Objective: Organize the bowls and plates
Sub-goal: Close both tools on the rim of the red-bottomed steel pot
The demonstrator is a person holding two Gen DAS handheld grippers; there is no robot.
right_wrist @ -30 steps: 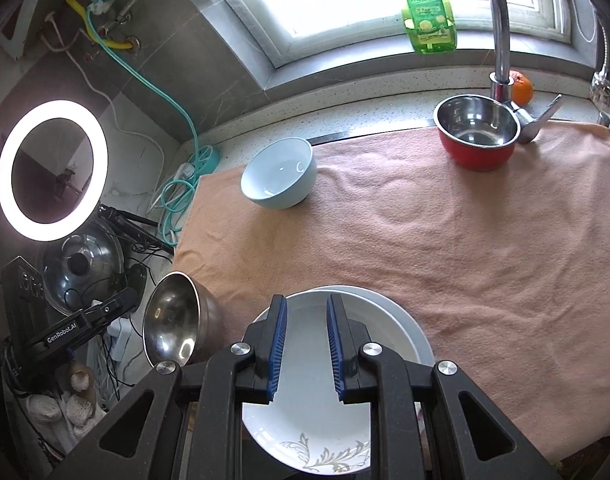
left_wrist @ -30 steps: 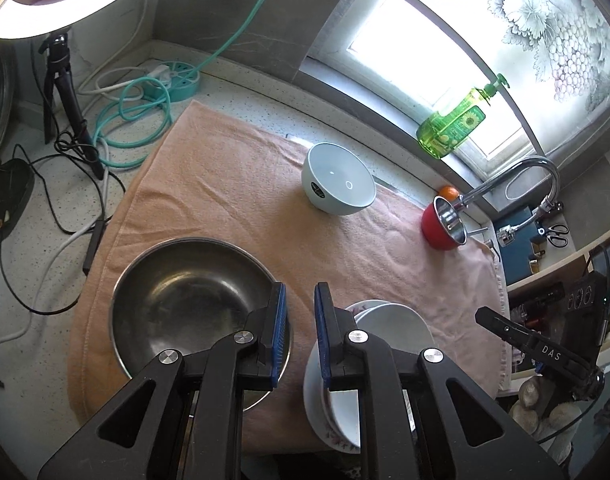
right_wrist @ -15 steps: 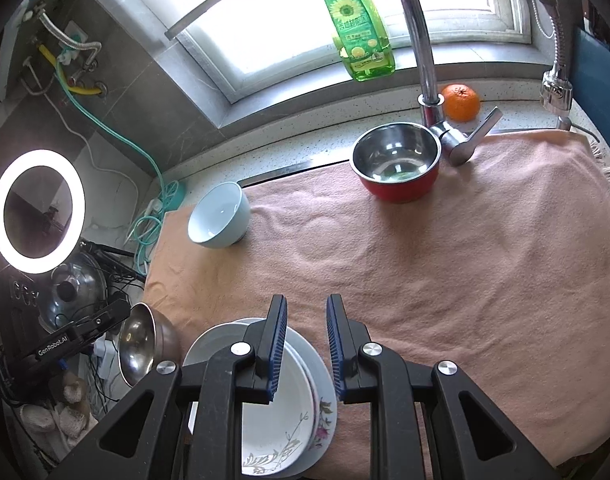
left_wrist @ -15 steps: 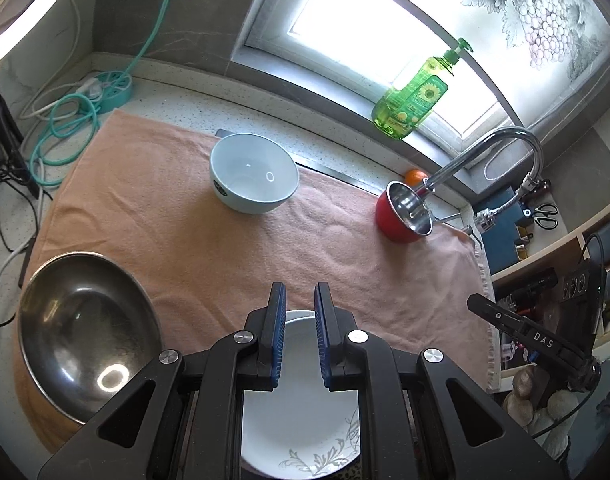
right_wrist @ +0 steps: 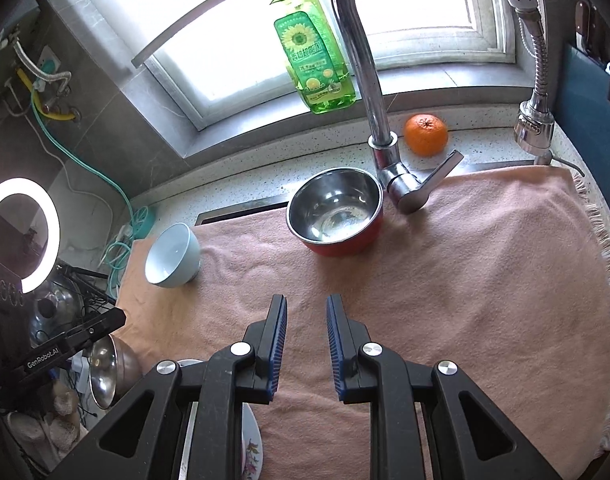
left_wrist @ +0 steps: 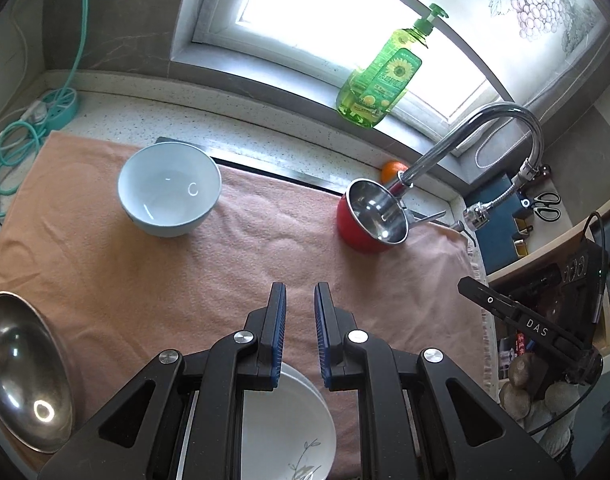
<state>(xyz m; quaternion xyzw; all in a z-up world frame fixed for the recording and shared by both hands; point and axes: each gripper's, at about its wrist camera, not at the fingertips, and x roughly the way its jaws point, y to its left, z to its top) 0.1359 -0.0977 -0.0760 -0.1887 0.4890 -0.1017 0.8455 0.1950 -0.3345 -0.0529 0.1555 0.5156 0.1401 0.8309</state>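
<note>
Speckled stone formed the surface (left_wrist: 241, 120) under a bright window, and a pink towel (left_wrist: 225, 264) covered most of it. On the towel a pale blue bowl (left_wrist: 169, 188) stood upright toward the back left, well apart from a red bowl with a steel inside (left_wrist: 371, 216) that sat just beside the base of the chrome tap (right_wrist: 361, 60). An orange (right_wrist: 426, 134) lay on the bare stone behind the tap, and a green soap bottle (right_wrist: 313, 60) stood on the sill. At the towel's near left edge a large steel bowl (left_wrist: 21, 376) rested, tilted. White plates with a leaf print (left_wrist: 289, 432) lay stacked at the near edge, largely hidden beneath the left gripper (left_wrist: 300, 300). That gripper's blue pads stood only a narrow gap apart with nothing between them, above bare towel. The right gripper (right_wrist: 306, 312) hung likewise, pads close together and empty, the edge of the plates showing under its left side.
</note>
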